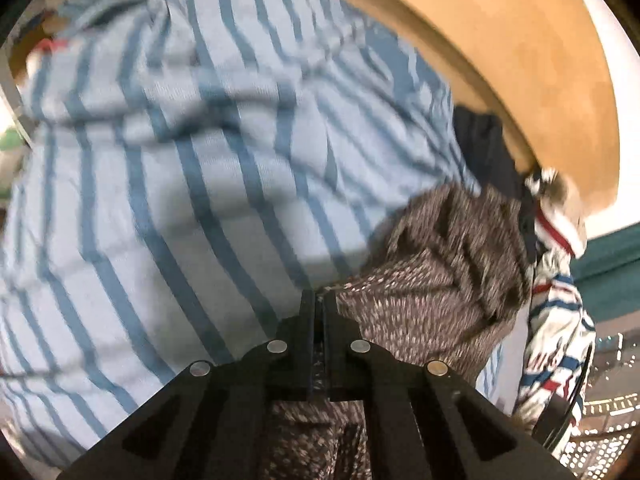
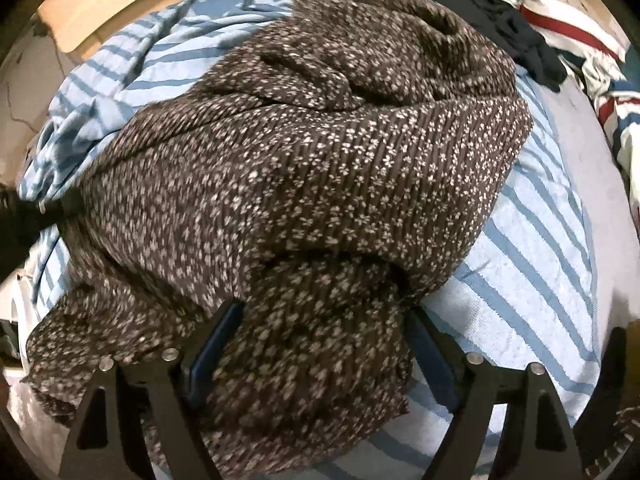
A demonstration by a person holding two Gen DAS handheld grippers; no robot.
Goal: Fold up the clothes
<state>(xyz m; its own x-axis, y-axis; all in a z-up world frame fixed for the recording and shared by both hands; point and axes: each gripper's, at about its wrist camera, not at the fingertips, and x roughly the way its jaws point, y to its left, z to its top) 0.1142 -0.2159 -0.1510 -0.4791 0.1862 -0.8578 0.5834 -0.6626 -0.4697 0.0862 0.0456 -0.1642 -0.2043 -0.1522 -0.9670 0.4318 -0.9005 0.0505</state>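
A brown garment with small white flowers (image 2: 320, 152) lies crumpled on a light blue striped cloth (image 2: 540, 260). My right gripper (image 2: 324, 312) is open, its fingers on either side of the garment's near fold. My left gripper (image 1: 319, 300) is shut on an edge of the brown garment (image 1: 432, 264), with the striped cloth (image 1: 180, 160) spread behind it. In the right wrist view a black shape at the far left (image 2: 36, 212) holds the garment's left edge; it looks like the left gripper.
A dark navy garment (image 2: 516, 28) and a white garment with red and blue print (image 2: 580, 40) lie at the back right. The printed garment (image 1: 556, 320) hangs at the right in the left wrist view. A tan board (image 1: 520, 40) borders the cloth.
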